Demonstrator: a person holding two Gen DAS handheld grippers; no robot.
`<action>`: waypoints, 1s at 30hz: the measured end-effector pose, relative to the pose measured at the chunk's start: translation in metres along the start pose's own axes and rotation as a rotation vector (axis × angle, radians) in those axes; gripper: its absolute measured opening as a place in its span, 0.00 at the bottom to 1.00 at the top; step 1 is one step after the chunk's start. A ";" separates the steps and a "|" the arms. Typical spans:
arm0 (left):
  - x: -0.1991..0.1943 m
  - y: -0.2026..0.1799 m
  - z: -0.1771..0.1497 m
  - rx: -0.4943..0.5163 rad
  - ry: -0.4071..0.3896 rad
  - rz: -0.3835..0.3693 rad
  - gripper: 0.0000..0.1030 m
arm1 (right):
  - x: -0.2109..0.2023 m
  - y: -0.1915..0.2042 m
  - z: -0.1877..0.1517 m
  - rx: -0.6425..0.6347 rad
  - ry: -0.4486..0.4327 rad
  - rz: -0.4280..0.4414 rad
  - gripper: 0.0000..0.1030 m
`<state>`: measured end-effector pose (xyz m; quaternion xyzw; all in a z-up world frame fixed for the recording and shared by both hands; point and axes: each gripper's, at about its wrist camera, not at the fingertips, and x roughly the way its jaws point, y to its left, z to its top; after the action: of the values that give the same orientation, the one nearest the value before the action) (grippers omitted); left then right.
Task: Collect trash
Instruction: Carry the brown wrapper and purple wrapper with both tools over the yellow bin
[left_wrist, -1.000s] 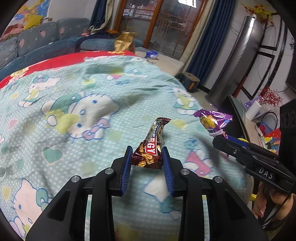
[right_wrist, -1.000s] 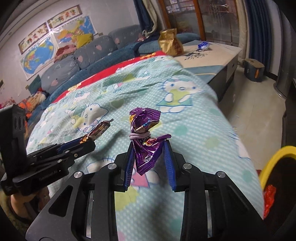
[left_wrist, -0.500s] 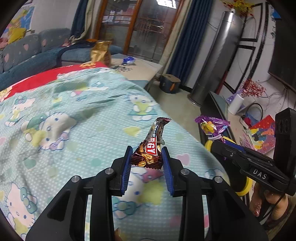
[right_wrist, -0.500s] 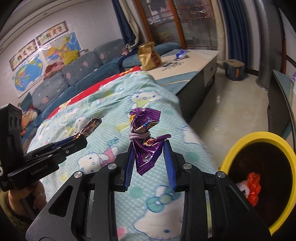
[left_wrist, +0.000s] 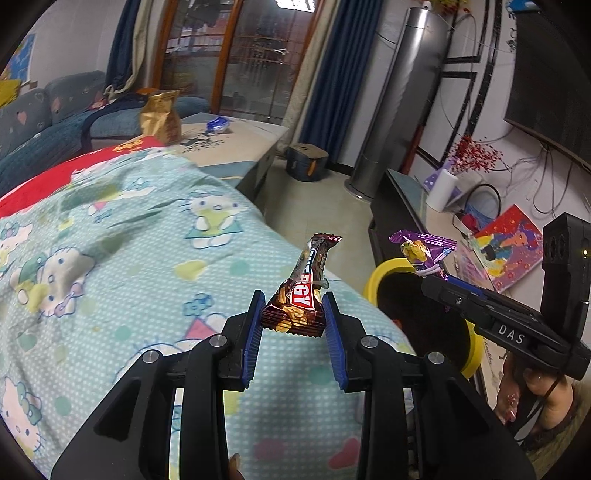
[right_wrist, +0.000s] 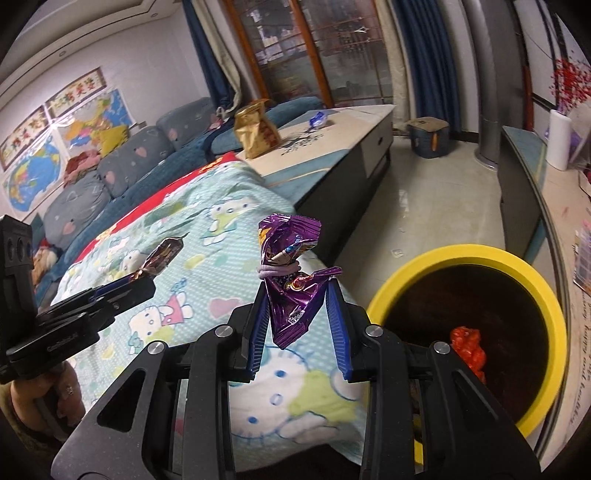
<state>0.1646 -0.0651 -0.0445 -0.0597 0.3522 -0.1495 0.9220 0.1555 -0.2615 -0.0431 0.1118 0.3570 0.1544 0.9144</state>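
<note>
Only our right wrist view looks into the yellow-rimmed bin (right_wrist: 476, 254), where a red wrapper (right_wrist: 467, 349) lies; the left view catches just part of its rim. Our left gripper (left_wrist: 293, 310) pinches a brown snack bar wrapper (left_wrist: 301, 299) reading "RGY", over the cartoon-cat bedspread (left_wrist: 129, 236). Our right gripper (right_wrist: 297, 310), marked "DAS" in the left view, clamps a purple wrapper (right_wrist: 290, 280) beside the bin.

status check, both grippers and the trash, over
Left gripper shut on brown snack wrapper. Right gripper shut on purple wrapper. Yellow-rimmed bin close right, nothing blocking.
</note>
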 end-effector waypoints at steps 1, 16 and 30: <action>0.000 -0.004 0.000 0.007 0.000 -0.006 0.29 | -0.003 -0.004 0.000 0.007 -0.003 -0.010 0.24; 0.007 -0.052 0.000 0.094 0.009 -0.077 0.30 | -0.028 -0.049 -0.006 0.067 -0.031 -0.091 0.24; 0.016 -0.091 -0.005 0.174 0.026 -0.133 0.30 | -0.039 -0.092 -0.017 0.126 -0.012 -0.186 0.24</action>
<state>0.1513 -0.1560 -0.0389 -0.0009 0.3452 -0.2412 0.9070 0.1356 -0.3597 -0.0601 0.1365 0.3693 0.0456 0.9181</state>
